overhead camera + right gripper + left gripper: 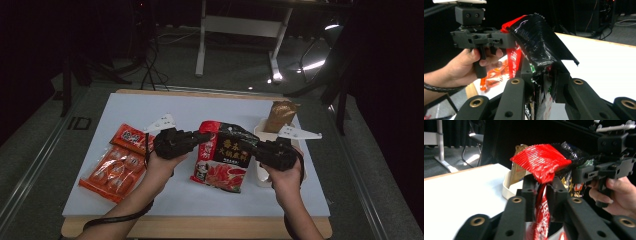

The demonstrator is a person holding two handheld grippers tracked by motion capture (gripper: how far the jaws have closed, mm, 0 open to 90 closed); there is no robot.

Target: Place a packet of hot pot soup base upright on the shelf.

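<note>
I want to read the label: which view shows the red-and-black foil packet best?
The high view: the red-and-black foil packet hangs with its printed face fully visible. Both gripper views show just its crumpled top edge, pinched edge-on.

I see both of my forearms come up from the near edge and angle inward toward each other. My left hand point(161, 167) wraps the grip of the black two-jaw left gripper point(205, 136), its jaws pointing right and clamped on the red edge of the red-and-black foil seasoning pouch point(224, 156). My right hand point(286, 181) holds the black two-jaw right gripper point(254, 148), jaws pointing left, pinched tight on the pouch's black edge.
</note>
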